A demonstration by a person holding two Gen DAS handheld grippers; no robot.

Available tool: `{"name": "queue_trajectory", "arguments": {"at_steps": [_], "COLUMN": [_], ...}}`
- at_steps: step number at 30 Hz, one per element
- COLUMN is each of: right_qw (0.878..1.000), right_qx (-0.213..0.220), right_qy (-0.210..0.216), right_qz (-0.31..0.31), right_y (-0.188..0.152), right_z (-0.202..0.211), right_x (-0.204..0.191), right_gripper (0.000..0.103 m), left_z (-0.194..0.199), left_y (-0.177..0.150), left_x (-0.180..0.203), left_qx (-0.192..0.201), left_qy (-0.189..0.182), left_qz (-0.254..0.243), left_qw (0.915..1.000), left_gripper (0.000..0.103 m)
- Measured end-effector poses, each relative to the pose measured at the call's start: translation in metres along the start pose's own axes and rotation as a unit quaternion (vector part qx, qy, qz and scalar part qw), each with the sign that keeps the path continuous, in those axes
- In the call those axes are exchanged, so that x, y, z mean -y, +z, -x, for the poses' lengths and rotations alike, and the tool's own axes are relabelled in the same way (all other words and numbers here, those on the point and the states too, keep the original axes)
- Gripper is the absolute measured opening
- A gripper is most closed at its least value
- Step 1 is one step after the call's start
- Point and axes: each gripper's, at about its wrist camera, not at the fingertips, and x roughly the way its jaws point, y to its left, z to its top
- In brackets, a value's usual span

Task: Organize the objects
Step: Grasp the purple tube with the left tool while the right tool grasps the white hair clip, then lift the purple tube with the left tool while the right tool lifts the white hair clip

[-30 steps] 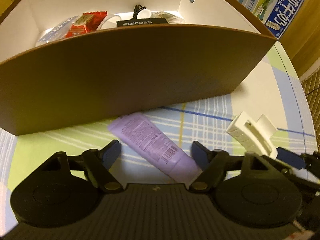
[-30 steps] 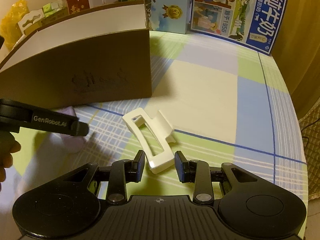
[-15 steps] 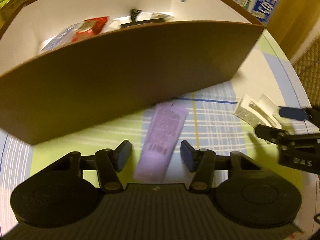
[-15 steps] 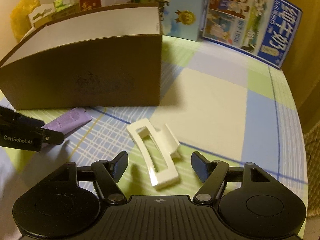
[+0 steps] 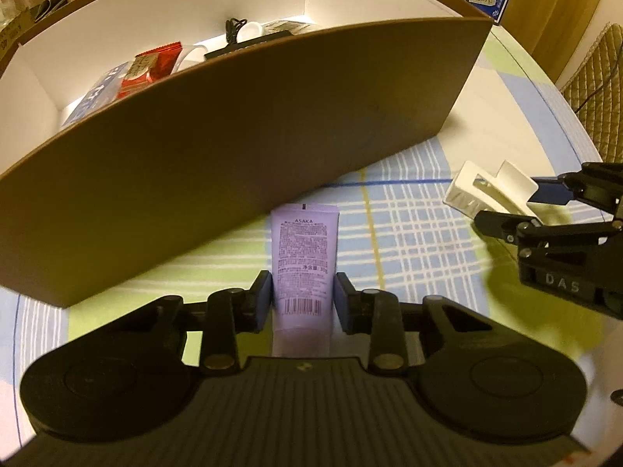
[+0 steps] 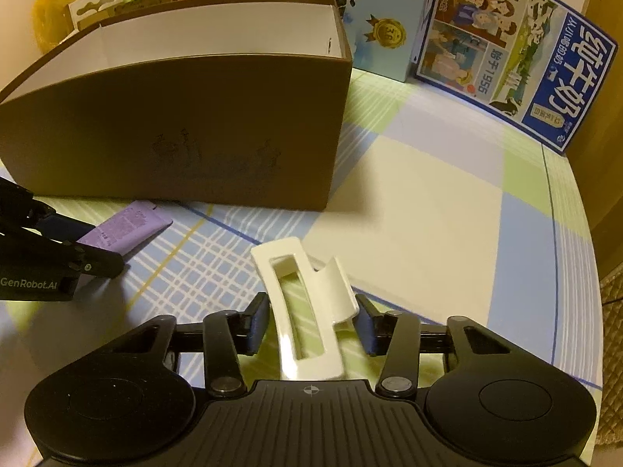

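both pairs of fingers are clamped: left gripper (image 5: 303, 297) on the purple tube (image 5: 305, 260), right gripper (image 6: 313, 321) on the white hair clip (image 6: 307, 311), both just before the brown box (image 5: 241, 163), likely for lifting in.

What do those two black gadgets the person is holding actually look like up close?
Both are matte black plastic. Each has a ribbed middle plate flanked by two round discs, and jointed links with silver pivots carrying two flat, dark blue padded fingers. The left gripper reads "GenRobot.AI" in white on its side; the right gripper shows "DAS". No cables, sleeves or hands show.
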Motion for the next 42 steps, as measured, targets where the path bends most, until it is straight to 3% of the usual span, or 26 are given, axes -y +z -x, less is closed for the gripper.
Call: {"name": "queue_trajectory", "arguments": {"at_steps": [21, 27, 32, 42], "right_qw": [0.997, 0.996, 0.998, 0.998], "right_qx": [-0.042, -0.043, -0.03, -0.037], "right_qy": [0.067, 0.073, 0.063, 0.059], "right_qz": [0.005, 0.009, 0.008, 0.006], "right_y": [-0.065, -0.072, -0.073, -0.08], "right_z": [0.062, 0.069, 0.072, 0.078], "right_x": [-0.043, -0.048, -0.052, -0.054], "right_gripper": [0.042, 0.042, 0.043, 0.038], "left_z": [0.072, 0.075, 0.074, 0.077], "left_y": [-0.12, -0.123, -0.119, -0.122], "left_x": [-0.02, -0.015, -0.007, -0.001], "left_qx": [-0.048, -0.048, -0.048, -0.038], "left_qy": [0.003, 0.008, 0.017, 0.024], "left_qz": [0.055, 0.051, 0.033, 0.032], "left_qw": [0.9973, 0.9975, 0.9982, 0.9985], "left_gripper": [0.029, 0.029, 0.037, 0.029]}}
